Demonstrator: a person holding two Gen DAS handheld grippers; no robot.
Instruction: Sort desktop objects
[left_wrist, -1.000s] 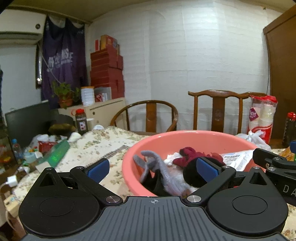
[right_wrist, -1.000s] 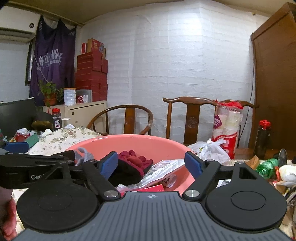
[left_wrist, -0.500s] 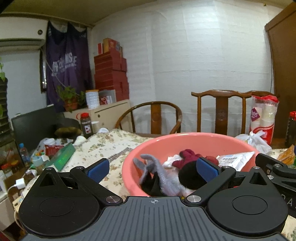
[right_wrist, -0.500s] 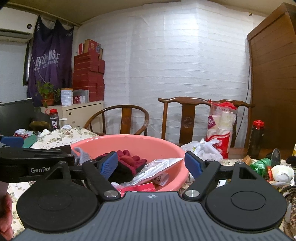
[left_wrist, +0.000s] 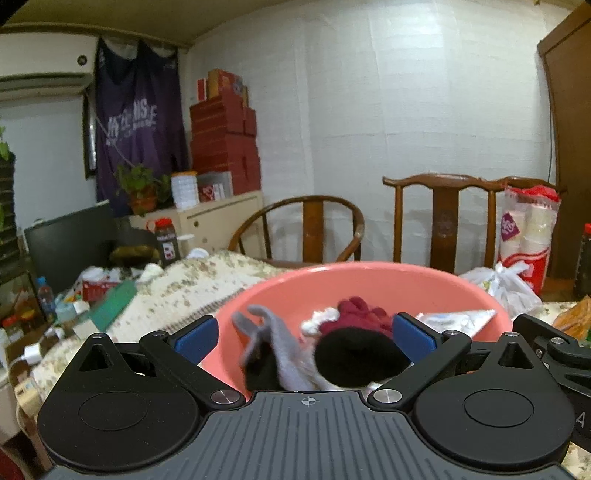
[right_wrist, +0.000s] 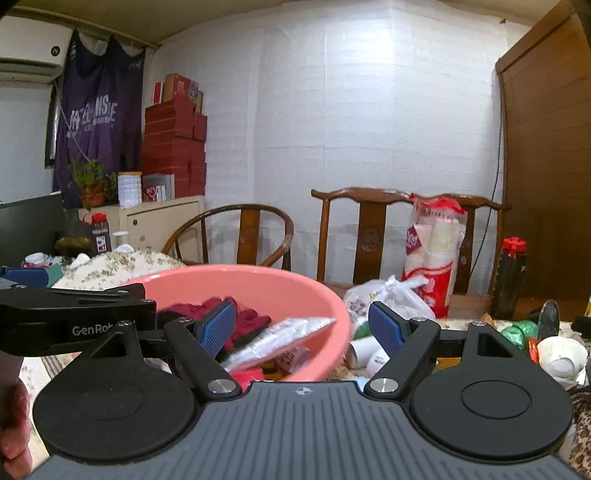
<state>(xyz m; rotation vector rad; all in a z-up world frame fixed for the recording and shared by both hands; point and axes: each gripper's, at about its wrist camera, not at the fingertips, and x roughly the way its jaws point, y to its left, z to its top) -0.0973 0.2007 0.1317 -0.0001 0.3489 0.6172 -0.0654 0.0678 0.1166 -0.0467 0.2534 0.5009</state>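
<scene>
A pink basin (left_wrist: 369, 267) (right_wrist: 240, 269) stands on the flowered tablecloth. It holds a grey glove (left_wrist: 280, 343), a dark red glove (left_wrist: 362, 314) (right_wrist: 247, 319), a black cloth item (left_wrist: 354, 354) and a clear plastic packet (left_wrist: 454, 317) (right_wrist: 280, 339). My left gripper (left_wrist: 304, 336) is open at the basin's near rim: its left pad is outside the wall and its right pad is over the contents. My right gripper (right_wrist: 300, 328) is open over the basin's right rim with nothing gripped. The left gripper's body (right_wrist: 74, 317) shows at the left of the right wrist view.
Right of the basin lie a white plastic bag (right_wrist: 391, 295), paper cups (right_wrist: 561, 354), green wrapping (right_wrist: 521, 330), a sleeve of cups (right_wrist: 432, 258) and a dark bottle (right_wrist: 509, 277). A spiral notebook (left_wrist: 199, 310) and a green box (left_wrist: 114, 302) lie left. Two wooden chairs stand behind.
In the right wrist view the basin has slid leftward and more of the clutter on the right has come into sight. Both grippers stay open.
</scene>
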